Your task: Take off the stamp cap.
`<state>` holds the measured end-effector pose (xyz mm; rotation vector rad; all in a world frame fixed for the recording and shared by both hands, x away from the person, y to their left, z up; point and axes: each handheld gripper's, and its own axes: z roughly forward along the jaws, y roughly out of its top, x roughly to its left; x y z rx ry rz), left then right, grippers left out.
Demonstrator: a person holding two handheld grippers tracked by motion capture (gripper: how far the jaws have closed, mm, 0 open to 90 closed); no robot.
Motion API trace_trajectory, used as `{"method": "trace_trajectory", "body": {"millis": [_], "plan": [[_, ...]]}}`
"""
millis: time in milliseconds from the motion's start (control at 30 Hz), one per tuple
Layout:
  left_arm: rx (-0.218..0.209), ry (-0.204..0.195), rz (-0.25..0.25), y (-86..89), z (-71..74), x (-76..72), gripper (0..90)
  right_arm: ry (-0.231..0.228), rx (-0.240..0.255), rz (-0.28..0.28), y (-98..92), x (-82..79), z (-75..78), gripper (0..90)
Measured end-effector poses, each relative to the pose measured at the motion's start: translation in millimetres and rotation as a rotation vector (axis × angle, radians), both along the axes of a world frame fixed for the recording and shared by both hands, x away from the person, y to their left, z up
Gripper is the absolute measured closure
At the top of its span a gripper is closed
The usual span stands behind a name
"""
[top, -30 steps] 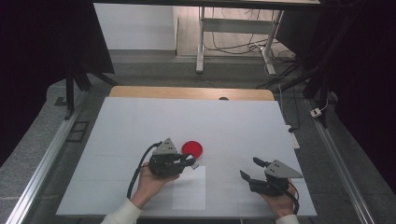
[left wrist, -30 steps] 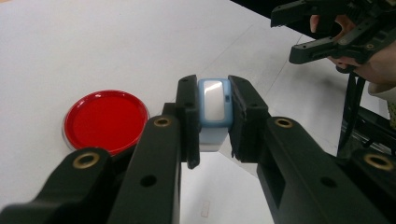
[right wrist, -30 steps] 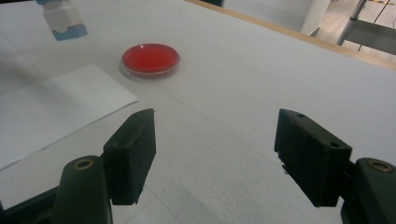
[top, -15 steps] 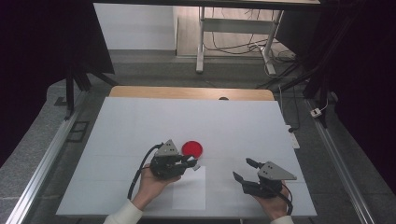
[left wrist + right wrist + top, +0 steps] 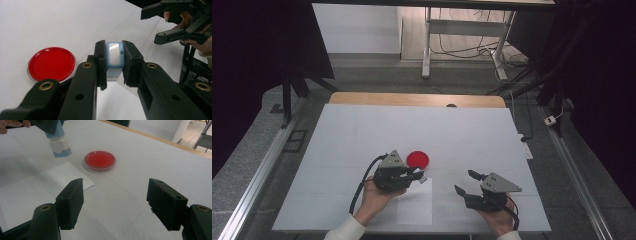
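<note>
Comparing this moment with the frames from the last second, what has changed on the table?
The right gripper, jaws open and empty, has drifted a little toward the table's middle. Nothing was picked up or let go. The left gripper stays put, clamped on the small blue and white block, and the red dish and sheet of paper have not moved.

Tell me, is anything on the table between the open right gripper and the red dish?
Nothing stands there. In the right gripper view, bare white table and a corner of the paper sheet separate the right gripper from the red dish.

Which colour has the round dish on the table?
Red, with a clear rim: the round dish shows best in the left gripper view.
</note>
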<state>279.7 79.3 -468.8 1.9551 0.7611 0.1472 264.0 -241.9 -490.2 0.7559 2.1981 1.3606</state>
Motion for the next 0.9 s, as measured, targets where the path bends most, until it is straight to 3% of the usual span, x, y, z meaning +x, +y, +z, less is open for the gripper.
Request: {"method": "trace_trajectory", "body": {"millis": [167,367,900], "plan": [[-0.002,0.000,0.001,0.3,0.3,-0.1,74.9,-0.006,-0.021,0.018,11.7,3.7,7.1,29.5],[-0.003,0.001,0.000,-0.4,-0.4,0.0,74.9,-0.010,-0.012,0.045,29.6,9.7,10.7,29.9],[0.000,0.004,0.002,-0.6,-1.5,0.7,74.9,0.010,-0.018,0.124,74.1,10.6,0.4,30.2]]}}
